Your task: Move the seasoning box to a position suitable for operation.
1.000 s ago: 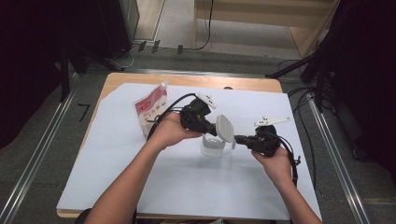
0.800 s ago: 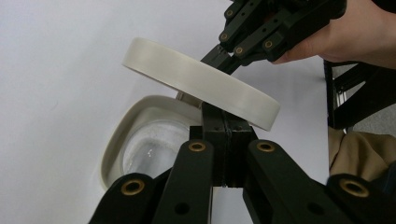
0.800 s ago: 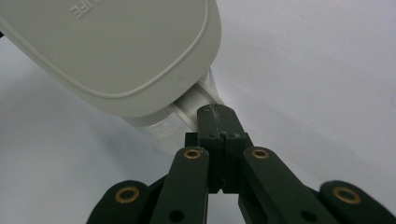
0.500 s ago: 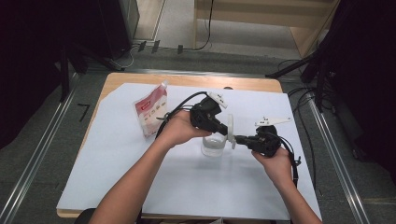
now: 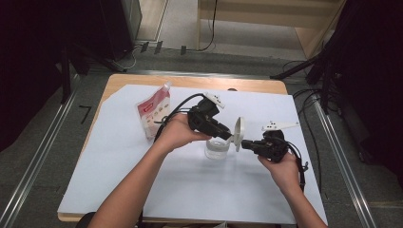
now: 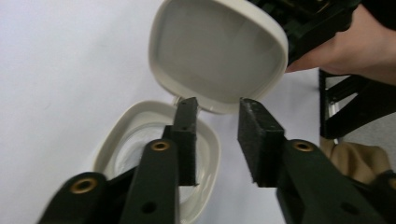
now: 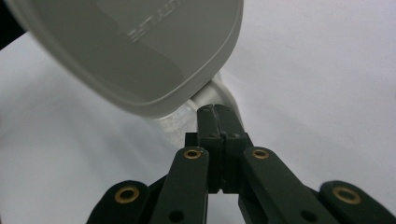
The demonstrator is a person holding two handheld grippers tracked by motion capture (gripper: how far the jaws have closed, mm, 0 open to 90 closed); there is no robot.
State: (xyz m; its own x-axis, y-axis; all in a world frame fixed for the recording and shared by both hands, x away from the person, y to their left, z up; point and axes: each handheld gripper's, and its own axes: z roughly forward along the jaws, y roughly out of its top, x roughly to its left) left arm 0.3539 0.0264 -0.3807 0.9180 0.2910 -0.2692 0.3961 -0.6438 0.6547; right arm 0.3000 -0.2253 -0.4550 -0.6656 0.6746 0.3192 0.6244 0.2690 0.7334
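1. The white table (image 5: 157,180) carries it all, with a clear lidded container (image 5: 217,148) near its middle as our landmark.
2. Well left of the container stands a red-and-white pouch (image 5: 155,112), untouched.
3. The hinged lid (image 5: 239,134) stands upright at the container's right edge, its broad face turned toward the left gripper (image 6: 217,140).
4. That left gripper hovers right over the container's open mouth; its jaws have just been opening and stand partly apart, nothing between them.
5. The right gripper (image 7: 218,122) sits on the container's right, jaws pressed together against the hinge below the lid, nearer to it.
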